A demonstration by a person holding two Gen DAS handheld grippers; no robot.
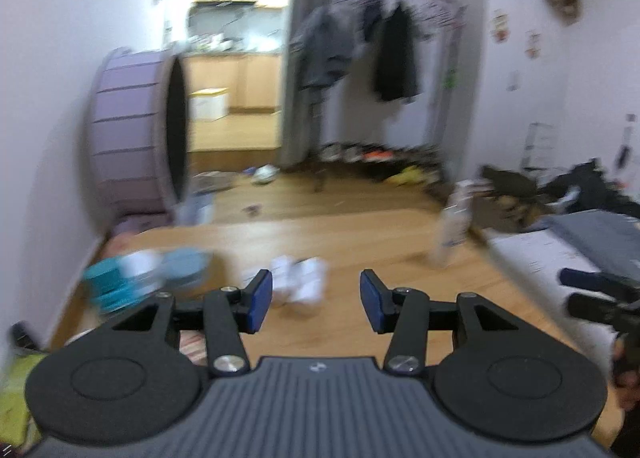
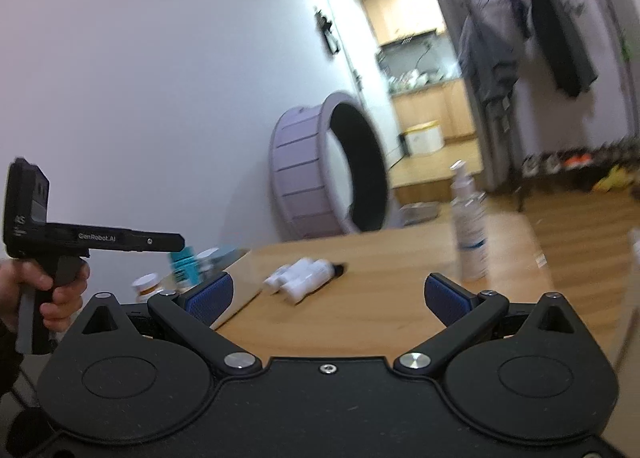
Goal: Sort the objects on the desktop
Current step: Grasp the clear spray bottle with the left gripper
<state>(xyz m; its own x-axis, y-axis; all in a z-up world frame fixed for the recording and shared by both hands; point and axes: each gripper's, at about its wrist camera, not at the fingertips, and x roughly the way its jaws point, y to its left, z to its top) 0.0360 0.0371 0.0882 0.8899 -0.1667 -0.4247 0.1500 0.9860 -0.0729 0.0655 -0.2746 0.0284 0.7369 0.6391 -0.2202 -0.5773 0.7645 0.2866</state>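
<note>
A cluster of small white tubes (image 1: 301, 282) lies on the wooden table (image 1: 360, 250), just beyond my left gripper (image 1: 317, 304), which is open with nothing between its blue pads. The right wrist view shows the same tubes (image 2: 300, 278) ahead of my right gripper (image 2: 328, 298), which is wide open and empty. A tall white spray bottle (image 2: 470, 225) stands upright to the right of the tubes, and appears blurred as the bottle (image 1: 452, 225) in the left view. A teal box (image 1: 108, 286) sits at the table's left end. A hand (image 2: 60, 290) holds the left gripper's handle at the far left.
An orange-and-white jar (image 2: 146, 286) stands by the teal box (image 2: 184, 266) off the table's left edge. A purple wheel (image 2: 320, 173) leans on the wall behind. A clothes rack (image 1: 380, 53) and a grey mattress (image 1: 592, 234) lie further off.
</note>
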